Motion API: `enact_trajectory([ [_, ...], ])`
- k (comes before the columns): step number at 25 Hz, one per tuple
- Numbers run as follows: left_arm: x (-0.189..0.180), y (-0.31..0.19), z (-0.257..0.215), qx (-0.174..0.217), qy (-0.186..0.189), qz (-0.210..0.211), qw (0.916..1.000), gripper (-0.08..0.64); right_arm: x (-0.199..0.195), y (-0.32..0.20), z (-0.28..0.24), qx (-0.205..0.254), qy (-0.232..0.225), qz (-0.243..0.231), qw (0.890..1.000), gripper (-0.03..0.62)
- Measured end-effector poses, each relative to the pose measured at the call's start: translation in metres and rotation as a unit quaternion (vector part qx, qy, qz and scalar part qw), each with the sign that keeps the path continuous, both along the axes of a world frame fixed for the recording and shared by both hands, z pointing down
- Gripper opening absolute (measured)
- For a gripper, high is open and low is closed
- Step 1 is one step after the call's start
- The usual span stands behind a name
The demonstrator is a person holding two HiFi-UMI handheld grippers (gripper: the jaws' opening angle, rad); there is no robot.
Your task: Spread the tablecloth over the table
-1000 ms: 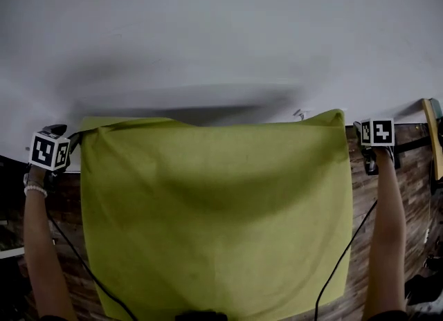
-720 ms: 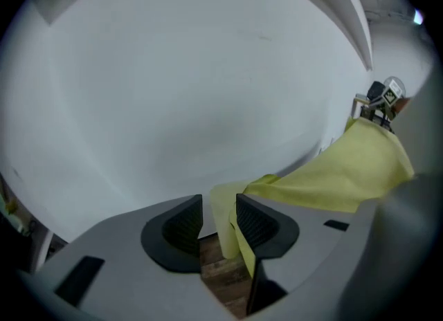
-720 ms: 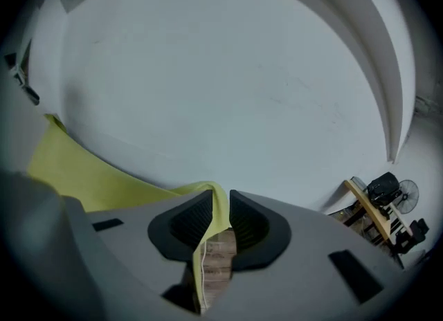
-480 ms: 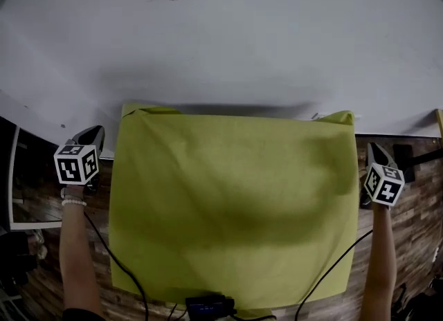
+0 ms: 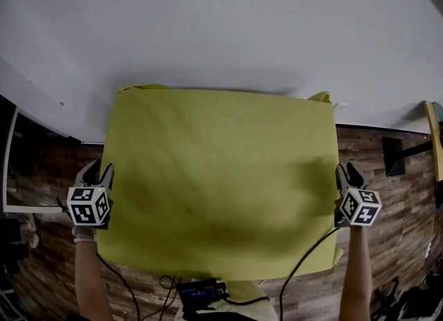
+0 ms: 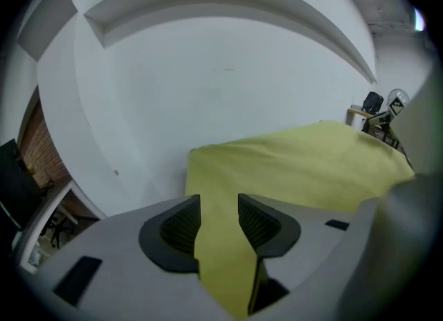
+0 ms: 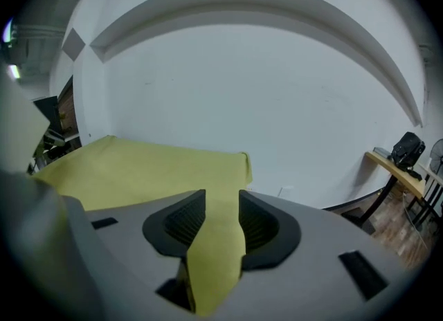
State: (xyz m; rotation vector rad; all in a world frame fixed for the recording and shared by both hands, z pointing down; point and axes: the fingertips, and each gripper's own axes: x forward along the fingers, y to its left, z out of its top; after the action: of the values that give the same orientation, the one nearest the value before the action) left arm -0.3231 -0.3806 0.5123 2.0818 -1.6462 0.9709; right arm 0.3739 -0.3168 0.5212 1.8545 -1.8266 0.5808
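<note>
The tablecloth (image 5: 221,181) hides the table's near edge, and the white table (image 5: 221,29) runs out of frame ahead of your claws. Your left claw (image 5: 95,172) and right claw (image 5: 346,172) have just been opening. Each stands spread with a side edge of the cloth between its jaws, and the cloth lies flat between the two. Wood-plank floor (image 5: 408,202) shows outside each claw.
</note>
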Motion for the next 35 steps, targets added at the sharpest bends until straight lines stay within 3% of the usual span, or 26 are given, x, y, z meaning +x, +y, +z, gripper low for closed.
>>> enact_trajectory([
  [5, -0.03, 0.081, 0.031, -0.039, 0.02, -0.077, 0.996, 0.213, 0.001, 0.068, 0.029, -0.049, -0.023, 0.001, 0.999, 0.209],
  [11, -0.046, 0.134, 0.061, -0.077, 0.021, -0.119, 0.9898, 0.224, 0.002, 0.119, 0.057, -0.086, -0.044, 0.034, 0.995, 0.222],
  [18, -0.039, 0.13, 0.069, -0.066, 0.051, -0.127, 0.9885, 0.161, 0.001, 0.125, 0.067, -0.087, -0.04, 0.071, 0.993, 0.2],
  [35, -0.04, 0.082, 0.069, -0.048, 0.061, -0.121, 0.9896, 0.175, 0.007, 0.072, 0.066, -0.075, -0.029, 0.076, 0.994, 0.202],
])
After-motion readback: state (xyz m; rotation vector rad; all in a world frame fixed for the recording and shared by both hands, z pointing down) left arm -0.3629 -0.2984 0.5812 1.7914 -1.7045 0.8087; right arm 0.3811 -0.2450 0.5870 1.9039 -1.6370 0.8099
